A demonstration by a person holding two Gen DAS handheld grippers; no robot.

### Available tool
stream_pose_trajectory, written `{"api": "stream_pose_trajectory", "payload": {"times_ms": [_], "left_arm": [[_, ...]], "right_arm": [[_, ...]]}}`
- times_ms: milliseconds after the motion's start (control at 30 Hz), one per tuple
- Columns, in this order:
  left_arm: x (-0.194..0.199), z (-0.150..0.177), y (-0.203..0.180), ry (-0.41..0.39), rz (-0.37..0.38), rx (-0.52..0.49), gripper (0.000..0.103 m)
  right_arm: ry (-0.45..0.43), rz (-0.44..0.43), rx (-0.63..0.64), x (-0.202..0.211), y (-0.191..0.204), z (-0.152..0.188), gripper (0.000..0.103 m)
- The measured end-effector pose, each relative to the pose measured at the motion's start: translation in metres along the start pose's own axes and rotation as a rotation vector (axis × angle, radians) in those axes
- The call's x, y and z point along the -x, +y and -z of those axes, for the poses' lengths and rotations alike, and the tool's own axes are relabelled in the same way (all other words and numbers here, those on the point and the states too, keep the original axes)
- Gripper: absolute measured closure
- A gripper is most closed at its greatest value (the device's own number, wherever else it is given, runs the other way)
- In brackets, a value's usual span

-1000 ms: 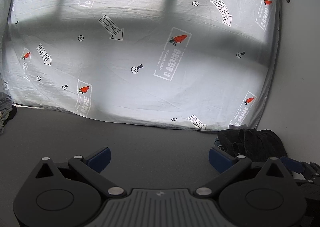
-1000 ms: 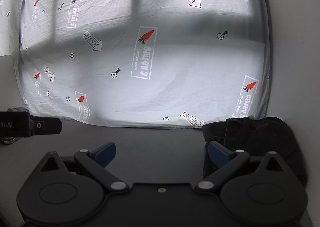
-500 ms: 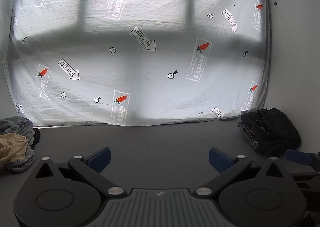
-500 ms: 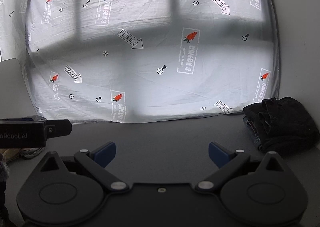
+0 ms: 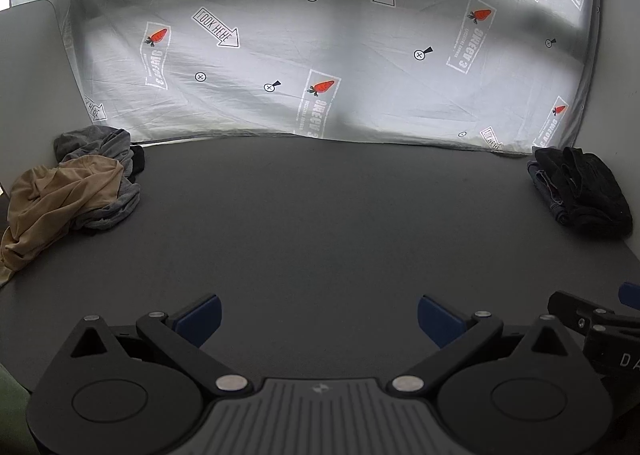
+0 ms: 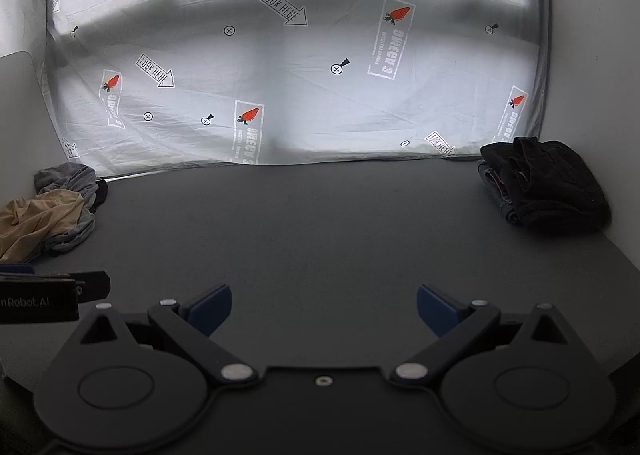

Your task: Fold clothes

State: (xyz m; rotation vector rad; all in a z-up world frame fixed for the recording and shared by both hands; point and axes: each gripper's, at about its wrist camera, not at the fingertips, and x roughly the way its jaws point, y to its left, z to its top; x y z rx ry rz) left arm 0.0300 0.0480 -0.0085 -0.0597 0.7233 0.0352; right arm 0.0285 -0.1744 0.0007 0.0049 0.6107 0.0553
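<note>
With both my left gripper [image 5: 318, 315] and right gripper [image 6: 324, 305] wide open and empty, the crumpled clothes pile [image 5: 68, 191] lay far left on the desk [image 5: 320, 223], looking soft, light, best pinched by an edge.

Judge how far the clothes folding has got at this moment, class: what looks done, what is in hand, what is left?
Done: a dark folded stack sits at the table's far right. In hand: nothing; the left hand-held gripper and right hand-held gripper are both open and empty above the bare middle. Left: the crumpled heap at far left, a tan garment over grey clothes.
</note>
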Motion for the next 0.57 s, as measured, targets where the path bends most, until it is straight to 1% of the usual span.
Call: {"api": "stream_pose_trajectory", "payload": {"times_ms": [133, 300, 567], "left_arm": [[0.003, 0.006, 0.013, 0.022, -0.014, 0.021, 0.000], [0.007, 0.005, 0.018, 0.010, -0.028, 0.006, 0.000], [0.009, 0.003, 0.026, 0.005, -0.025, 0.008, 0.000]], "right_arm": [[0.041, -0.008, 0.018, -0.001, 0.012, 0.008, 0.003], [0.032, -0.005, 0.018, 0.003, 0.021, 0.008, 0.003], [0.030, -0.004, 0.023, 0.006, 0.031, 0.009, 0.003]]}}
